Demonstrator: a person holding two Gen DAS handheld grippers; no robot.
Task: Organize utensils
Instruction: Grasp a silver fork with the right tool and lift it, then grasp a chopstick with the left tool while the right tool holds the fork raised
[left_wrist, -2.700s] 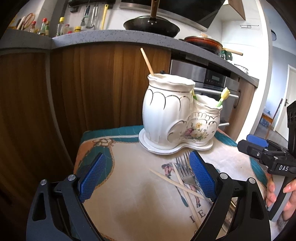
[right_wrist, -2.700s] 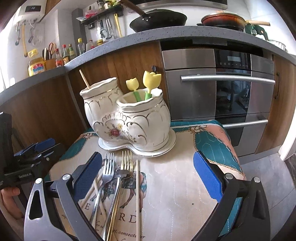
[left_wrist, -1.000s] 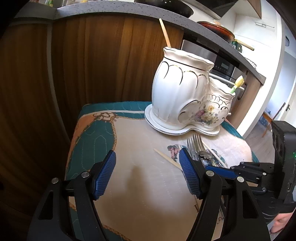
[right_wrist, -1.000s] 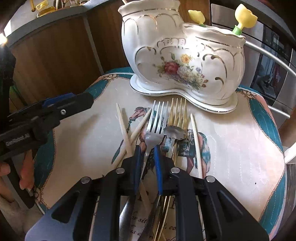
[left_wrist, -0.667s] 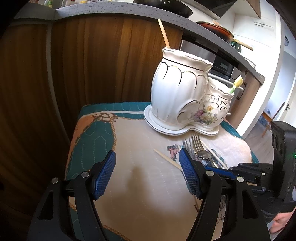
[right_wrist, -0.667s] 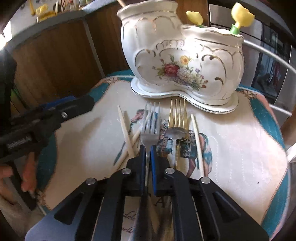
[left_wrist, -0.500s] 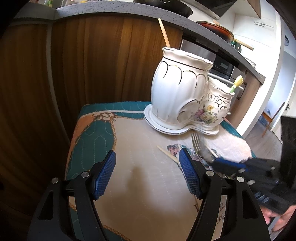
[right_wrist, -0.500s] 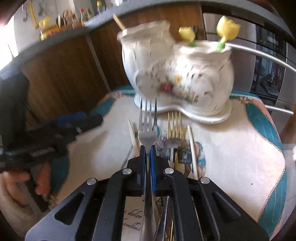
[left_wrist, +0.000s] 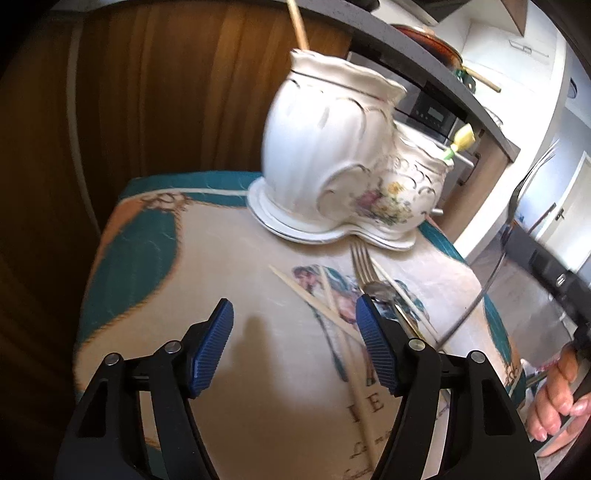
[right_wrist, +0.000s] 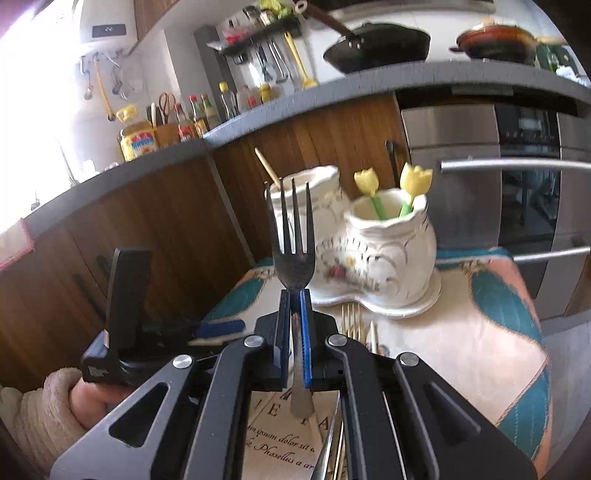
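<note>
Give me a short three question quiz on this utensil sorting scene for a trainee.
1. True or false: the right tool is shut on a silver fork with its tines pointing up.
2. What do the yellow tulip-topped picks stand in? A) the shorter pot of the white ceramic holder B) the black pan C) the oven
3. Fill in: the left tool is ____ and holds nothing.

Key: 1 true; 2 A; 3 open
</note>
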